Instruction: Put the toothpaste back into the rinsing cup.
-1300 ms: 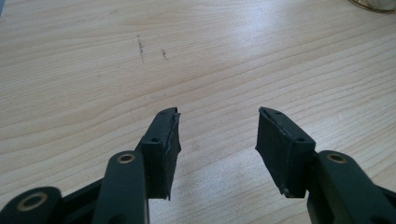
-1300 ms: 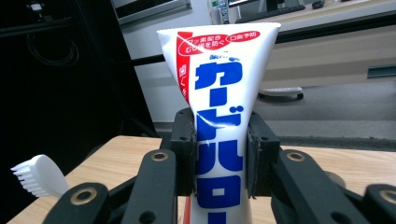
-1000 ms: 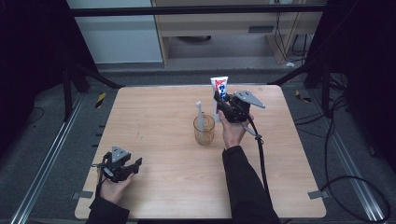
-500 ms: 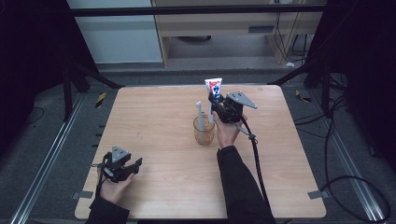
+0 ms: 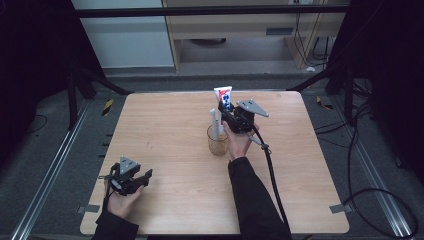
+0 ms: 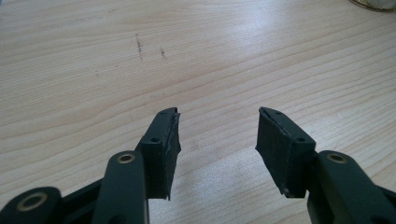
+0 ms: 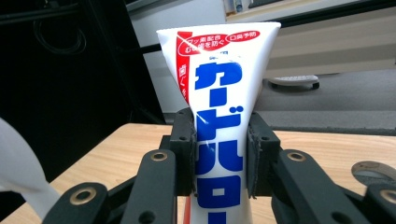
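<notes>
In the high view, the right gripper clamps a toothpaste tube upright, just beside a glass cup holding a toothbrush; tube and hand have shifted left and lower toward the cup. The left gripper rests near the table corner.

In the left gripper view, jaws stand wide over bare wood.

In the right gripper view, both pads squeeze the tube's middle.

A cup with a toothbrush stands mid-table — bare wood around it, passable.
</notes>
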A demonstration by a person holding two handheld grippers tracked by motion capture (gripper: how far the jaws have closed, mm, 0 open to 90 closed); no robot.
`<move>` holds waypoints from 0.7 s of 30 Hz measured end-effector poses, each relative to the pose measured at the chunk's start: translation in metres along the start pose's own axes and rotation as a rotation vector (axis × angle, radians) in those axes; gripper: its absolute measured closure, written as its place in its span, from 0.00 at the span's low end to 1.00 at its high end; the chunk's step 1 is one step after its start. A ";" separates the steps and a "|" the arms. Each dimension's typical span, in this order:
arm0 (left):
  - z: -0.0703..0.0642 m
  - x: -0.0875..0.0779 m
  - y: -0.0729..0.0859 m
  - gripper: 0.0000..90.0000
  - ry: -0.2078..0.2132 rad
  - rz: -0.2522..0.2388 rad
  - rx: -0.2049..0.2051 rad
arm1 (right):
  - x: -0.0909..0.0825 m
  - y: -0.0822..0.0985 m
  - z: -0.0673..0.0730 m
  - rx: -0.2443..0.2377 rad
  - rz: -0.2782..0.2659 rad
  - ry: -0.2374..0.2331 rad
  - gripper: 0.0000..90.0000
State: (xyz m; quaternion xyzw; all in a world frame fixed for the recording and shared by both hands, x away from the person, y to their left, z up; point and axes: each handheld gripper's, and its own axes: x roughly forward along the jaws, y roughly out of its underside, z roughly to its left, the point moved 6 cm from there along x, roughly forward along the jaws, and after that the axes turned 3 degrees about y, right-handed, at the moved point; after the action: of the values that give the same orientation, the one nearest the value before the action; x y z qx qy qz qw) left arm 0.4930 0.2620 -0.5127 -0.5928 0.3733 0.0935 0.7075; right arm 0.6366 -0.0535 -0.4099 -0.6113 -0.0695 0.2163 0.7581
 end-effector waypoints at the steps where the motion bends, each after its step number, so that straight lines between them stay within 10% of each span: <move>1: 0.000 0.000 0.000 0.53 0.000 0.000 0.000 | 0.001 0.001 0.000 -0.002 0.005 0.001 0.77; 21: 0.000 0.000 0.000 0.53 -0.002 -0.001 0.001 | 0.005 0.017 0.001 -0.055 0.118 -0.010 0.74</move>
State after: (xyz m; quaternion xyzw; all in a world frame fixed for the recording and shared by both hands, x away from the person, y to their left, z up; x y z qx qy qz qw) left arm 0.4931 0.2616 -0.5128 -0.5924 0.3725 0.0935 0.7082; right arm 0.6361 -0.0475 -0.4271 -0.6338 -0.0430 0.2618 0.7266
